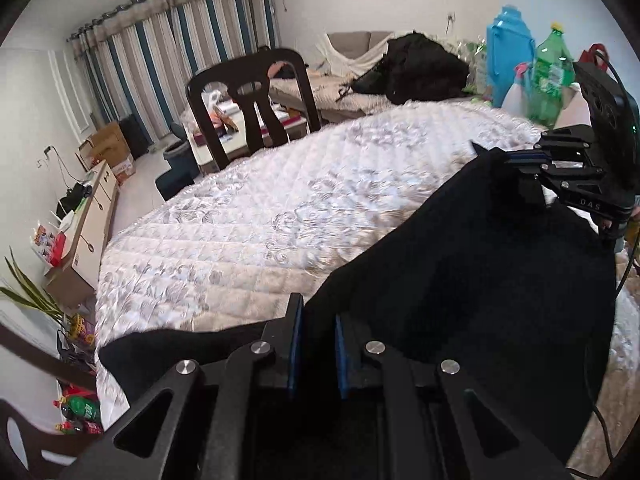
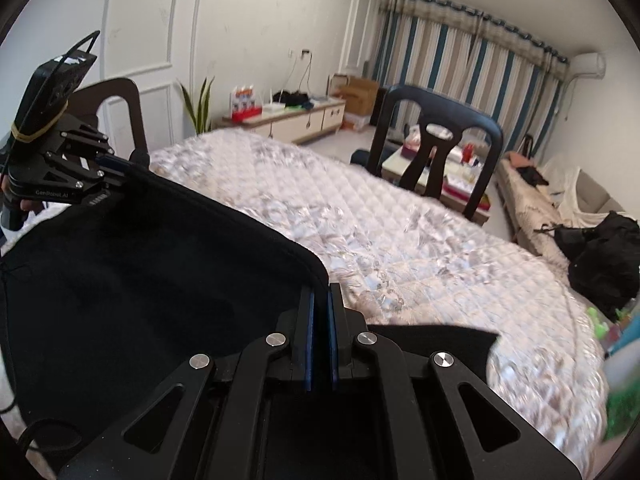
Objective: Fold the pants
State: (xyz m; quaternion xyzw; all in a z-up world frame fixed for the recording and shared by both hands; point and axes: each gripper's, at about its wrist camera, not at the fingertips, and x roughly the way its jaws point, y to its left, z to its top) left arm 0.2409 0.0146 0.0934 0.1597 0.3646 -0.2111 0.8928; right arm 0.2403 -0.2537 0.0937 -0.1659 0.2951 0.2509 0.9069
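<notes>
The black pants [image 1: 472, 272] hang stretched between my two grippers above the white quilted table cover [image 1: 260, 200]. My left gripper [image 1: 318, 320] is shut on one corner of the pants' upper edge. My right gripper [image 2: 320, 300] is shut on the other corner, and it also shows in the left wrist view [image 1: 516, 158]. In the right wrist view the pants [image 2: 140, 280] spread from my right gripper to the left gripper [image 2: 120, 164] at far left. A loose end of the fabric [image 2: 440, 340] trails on the cover.
Two dark chairs [image 1: 256, 96] [image 2: 436, 148] stand at the table's far side. Bottles [image 1: 550, 76] and a blue jug [image 1: 508, 52] stand at the table's right end. A black bag [image 1: 420, 68] lies on a sofa behind. A low cabinet [image 2: 296, 116] lines the wall.
</notes>
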